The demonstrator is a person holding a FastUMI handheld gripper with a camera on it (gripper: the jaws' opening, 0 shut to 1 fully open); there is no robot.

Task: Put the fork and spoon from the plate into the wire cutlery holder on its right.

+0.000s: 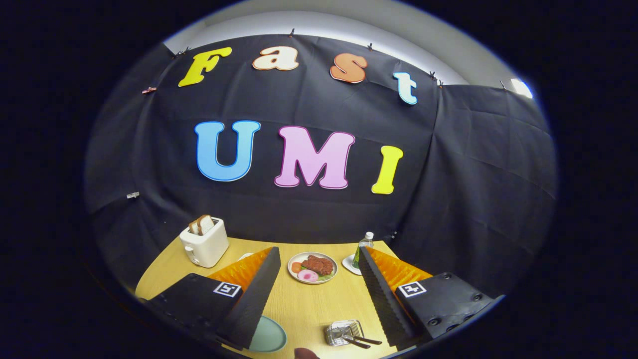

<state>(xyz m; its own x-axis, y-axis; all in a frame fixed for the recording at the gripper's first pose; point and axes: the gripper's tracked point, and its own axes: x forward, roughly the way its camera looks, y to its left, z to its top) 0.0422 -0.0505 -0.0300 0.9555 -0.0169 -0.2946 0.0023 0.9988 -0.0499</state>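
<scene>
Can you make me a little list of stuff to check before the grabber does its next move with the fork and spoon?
1. Gripper open, nothing between its fingers: ok.
2. Dark-handled cutlery in or on the wire cutlery holder: looks ok.
3. Fork and spoon both there: cannot tell.
4. Green plate, visible part bare: ok.
5. Holder upright, between the fingers: ok.
6. Food plate, toaster and bottle far beyond the fingers: ok.

Strong fisheye bending toward edges. Light from above: bright strip over the black cloth wall. Pale wooden table evenly lit, soft shadows. Sharp centre, near edge slightly blurred.
</scene>
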